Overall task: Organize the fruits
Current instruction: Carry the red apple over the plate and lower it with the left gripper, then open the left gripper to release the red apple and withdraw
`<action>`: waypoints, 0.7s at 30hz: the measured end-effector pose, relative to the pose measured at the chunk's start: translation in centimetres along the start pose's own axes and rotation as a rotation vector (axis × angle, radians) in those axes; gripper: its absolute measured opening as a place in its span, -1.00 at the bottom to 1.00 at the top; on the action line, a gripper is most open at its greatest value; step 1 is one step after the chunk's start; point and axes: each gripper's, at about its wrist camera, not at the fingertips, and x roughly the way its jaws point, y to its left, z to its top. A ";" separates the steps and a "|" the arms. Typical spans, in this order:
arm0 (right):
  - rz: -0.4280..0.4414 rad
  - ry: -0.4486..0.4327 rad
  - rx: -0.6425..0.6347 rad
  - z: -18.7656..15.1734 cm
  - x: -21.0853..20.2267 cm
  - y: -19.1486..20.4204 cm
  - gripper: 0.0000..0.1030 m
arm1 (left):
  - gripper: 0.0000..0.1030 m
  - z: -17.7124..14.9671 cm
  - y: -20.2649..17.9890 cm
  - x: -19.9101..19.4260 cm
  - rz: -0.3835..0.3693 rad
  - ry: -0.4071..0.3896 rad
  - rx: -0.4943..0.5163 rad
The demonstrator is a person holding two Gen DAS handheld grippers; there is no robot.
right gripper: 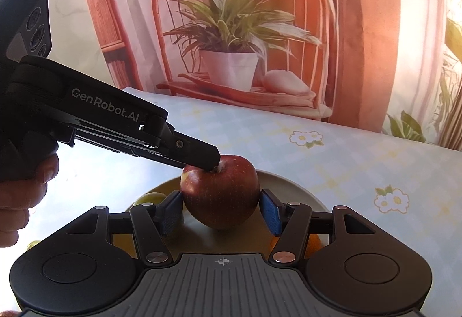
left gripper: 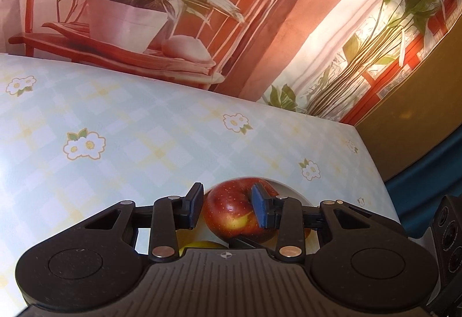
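Observation:
A red apple [right gripper: 221, 190] is over a pale plate [right gripper: 291, 182] on the flowered tablecloth. In the right wrist view my right gripper [right gripper: 221, 211] has its blue pads [right gripper: 271, 214] pressed on the apple's two sides. My left gripper [right gripper: 215, 162] comes in from the left, its tip at the apple's top by the stem. In the left wrist view the same apple [left gripper: 228, 213] fills the gap of the left gripper [left gripper: 228, 205]. One pad [left gripper: 194, 208] is on its edge, the other over the stem hollow. I cannot tell whether the apple rests on the plate.
On the plate lie a greenish fruit [right gripper: 151, 197] at the left and an orange [right gripper: 314, 244] at the right, with a yellow fruit [left gripper: 202, 244] under the left gripper. A hand [right gripper: 20, 201] holds the left gripper. The table edge [left gripper: 384, 181] runs close on the right.

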 end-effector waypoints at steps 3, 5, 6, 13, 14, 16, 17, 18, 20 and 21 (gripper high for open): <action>-0.020 0.002 -0.016 0.0 -0.4 0.4 0.06 | -0.24 0.0 -0.1 0.1 0.024 -0.004 0.010; -0.034 -0.012 -0.028 0.0 -1.1 0.6 0.06 | -0.23 -0.1 -0.3 0.0 0.042 -0.012 0.027; -0.034 -0.015 -0.025 0.0 -1.4 0.6 0.07 | -0.23 -0.2 -0.5 -0.1 0.056 -0.019 0.041; -0.064 -0.039 -0.007 -1.0 -4.4 0.2 0.06 | -0.20 -0.3 -1.0 -0.5 0.120 -0.042 0.040; -0.068 -0.040 -0.005 -1.2 -4.8 0.2 0.06 | -0.20 -0.3 -1.1 -0.8 0.128 -0.048 0.038; -0.079 -0.045 -0.001 -1.7 -5.6 0.2 0.06 | -0.21 -0.4 -1.2 -1.4 0.144 -0.068 0.046; -0.085 -0.050 0.001 -2.0 -6.1 0.2 0.06 | -0.21 -0.4 -1.3 -1.8 0.149 -0.076 0.050; -0.092 -0.055 0.002 -2.4 -6.6 0.2 0.06 | -0.21 -0.5 -1.3 -2.2 0.154 -0.083 0.052; -0.101 -0.065 0.007 -3.1 -7.4 0.2 0.06 | -0.21 -0.7 -1.4 -3.2 0.162 -0.092 0.060; -0.103 -0.076 0.024 -3.6 -8.1 0.1 0.06 | -0.21 -0.8 -1.5 -3.9 0.167 -0.101 0.070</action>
